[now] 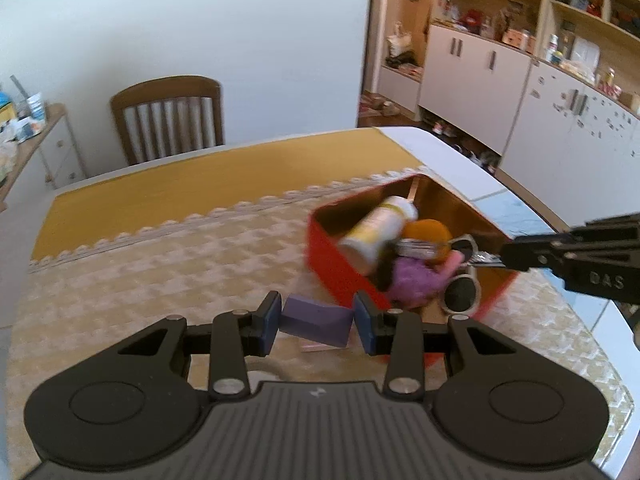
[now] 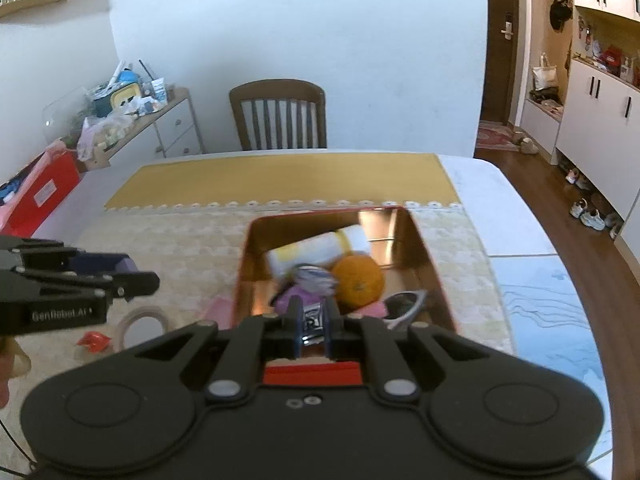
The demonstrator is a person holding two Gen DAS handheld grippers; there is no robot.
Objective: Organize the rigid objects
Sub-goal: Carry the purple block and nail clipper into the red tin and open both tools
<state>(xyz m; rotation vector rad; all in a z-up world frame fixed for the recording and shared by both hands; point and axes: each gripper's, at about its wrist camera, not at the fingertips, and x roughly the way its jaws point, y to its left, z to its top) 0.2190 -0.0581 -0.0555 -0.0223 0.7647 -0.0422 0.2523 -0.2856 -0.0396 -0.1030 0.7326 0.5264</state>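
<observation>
My left gripper [image 1: 316, 312] is shut on a purple block [image 1: 314, 322], held above the mat just left of a red tin box [image 1: 332, 256]. The box holds a white and yellow bottle [image 1: 376, 228], an orange [image 1: 428, 232], white sunglasses [image 1: 460, 292] and a purple soft thing [image 1: 416, 280]. My right gripper [image 2: 312, 312] is shut on a small silver packet [image 2: 311, 322] over the near end of the box [image 2: 248, 248]. In the right wrist view the left gripper [image 2: 152, 280] comes in from the left with the block [image 2: 128, 266]. The right gripper [image 1: 502, 258] reaches in from the right in the left wrist view.
A roll of tape [image 2: 140, 322], a small red piece [image 2: 94, 340] and a pink item [image 2: 218, 308] lie on the mat left of the box. A wooden chair [image 2: 280, 116] stands at the table's far side. The table edge runs close on the right.
</observation>
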